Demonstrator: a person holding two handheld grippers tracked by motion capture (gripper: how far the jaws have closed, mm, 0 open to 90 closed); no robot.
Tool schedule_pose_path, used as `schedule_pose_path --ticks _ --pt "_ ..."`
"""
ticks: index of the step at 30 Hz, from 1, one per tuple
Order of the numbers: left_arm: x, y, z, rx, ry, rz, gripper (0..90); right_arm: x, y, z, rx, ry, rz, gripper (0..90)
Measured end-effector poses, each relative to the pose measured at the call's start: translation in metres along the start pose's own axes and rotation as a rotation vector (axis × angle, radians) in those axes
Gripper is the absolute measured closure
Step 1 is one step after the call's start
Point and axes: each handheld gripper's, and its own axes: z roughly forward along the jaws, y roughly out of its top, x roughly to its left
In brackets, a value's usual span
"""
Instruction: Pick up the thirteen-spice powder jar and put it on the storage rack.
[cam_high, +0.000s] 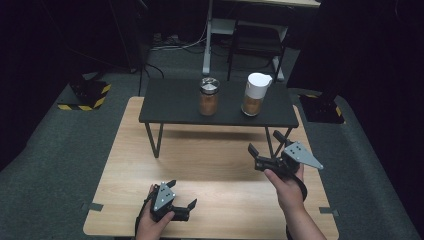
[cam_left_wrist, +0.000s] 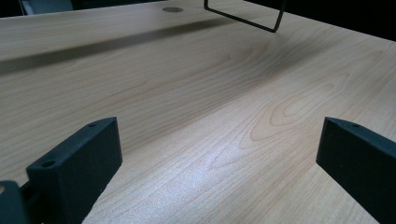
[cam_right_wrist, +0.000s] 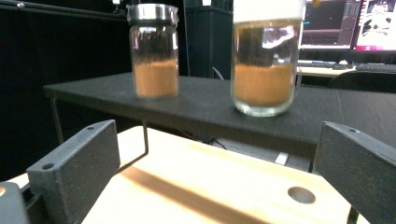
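The right gripper (cam_high: 264, 146), jaws spread and empty, is raised over the wooden table (cam_high: 215, 155) and faces the white-lidded jar (cam_high: 255, 95) of brown powder on the black shelf (cam_high: 170, 107). A metal-lidded jar (cam_high: 209, 96) stands beside it, apart. The left gripper (cam_high: 182, 195) hovers near the table's front edge, jaws spread.
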Motion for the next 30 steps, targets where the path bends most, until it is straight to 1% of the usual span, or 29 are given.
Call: schedule_pose_path --ticks 4,5,8,9,10,14,15,19,24,29,30 --pt "0.000 0.000 0.000 0.001 0.005 -0.006 0.5 -0.001 -0.013 -0.013 0.018 0.008 0.006 0.0" --pt "0.000 0.000 0.000 0.002 0.005 -0.005 0.5 -0.001 -0.013 -0.013 0.018 0.008 0.006 0.0" --pt "-0.001 0.001 0.000 0.004 0.007 0.002 0.5 0.000 -0.021 -0.019 0.028 0.009 0.013 0.0" --pt "-0.001 0.001 0.000 0.004 0.007 0.003 0.5 0.000 -0.027 -0.023 0.037 0.009 0.013 0.0" --pt "-0.001 0.001 0.000 0.003 0.007 0.003 0.5 0.000 -0.027 -0.023 0.037 0.009 0.013 0.0" --pt "-0.001 0.000 0.000 0.002 0.007 -0.001 0.5 0.000 -0.037 -0.030 0.061 0.011 0.015 0.0" --pt "-0.001 0.000 0.000 0.002 0.007 -0.001 0.5 0.001 -0.042 -0.033 0.075 0.008 0.017 0.0" --pt "-0.001 0.000 0.000 0.002 0.007 0.000 0.5 0.001 -0.049 -0.038 0.096 0.008 0.020 0.0" --pt "-0.001 0.000 0.000 -0.001 0.005 -0.001 0.5 0.002 -0.061 -0.045 0.141 0.007 0.032 0.0" --pt "-0.001 0.000 -0.001 -0.001 0.004 0.001 0.5 0.003 -0.074 -0.053 0.192 -0.004 0.029 0.1" --pt "-0.001 0.000 -0.001 -0.001 0.004 0.001 0.5 0.003 -0.074 -0.053 0.192 -0.004 0.029 0.1"
